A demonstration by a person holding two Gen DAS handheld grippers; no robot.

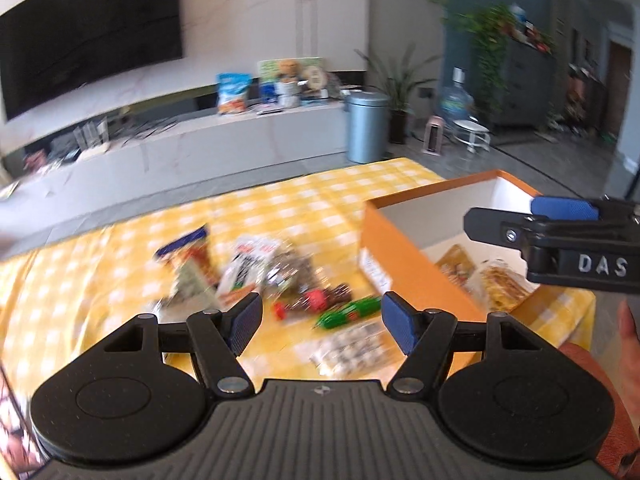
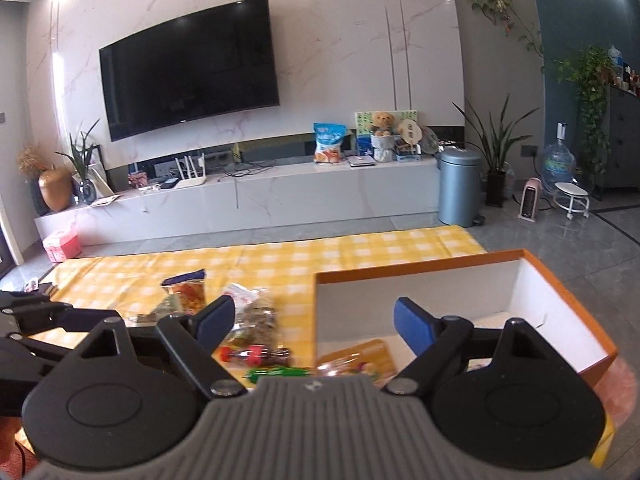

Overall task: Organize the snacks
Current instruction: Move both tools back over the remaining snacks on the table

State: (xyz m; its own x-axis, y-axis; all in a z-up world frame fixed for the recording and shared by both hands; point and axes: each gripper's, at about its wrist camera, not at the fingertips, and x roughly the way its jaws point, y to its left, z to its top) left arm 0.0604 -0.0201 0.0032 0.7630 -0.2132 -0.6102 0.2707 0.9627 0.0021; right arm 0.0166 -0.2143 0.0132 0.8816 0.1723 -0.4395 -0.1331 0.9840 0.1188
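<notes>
Several snack packets lie blurred on the yellow checked tablecloth [image 1: 280, 200]: a blue-topped packet [image 1: 188, 256], a clear bag of dark pieces [image 1: 296, 268], a red-and-dark sweet [image 1: 316, 300] and a green packet [image 1: 348, 310]. My left gripper [image 1: 322, 322] hovers open just in front of them, with nothing between its blue pads. To their right stands an orange box [image 1: 400, 240] with a white inside, holding a yellow packet [image 1: 456, 264] and a golden bag [image 1: 500, 284]. My right gripper [image 2: 314, 322] is open and empty near the box [image 2: 440, 268]; it also shows side-on over the box [image 1: 520, 216].
A hand [image 1: 628, 328] and a reddish sleeve show at the right edge. Beyond the table's far edge are grey floor, a long white TV cabinet [image 2: 280, 196], a blue-grey bin [image 2: 460, 188] and potted plants. The left gripper's black linkage [image 2: 48, 312] crosses the lower left.
</notes>
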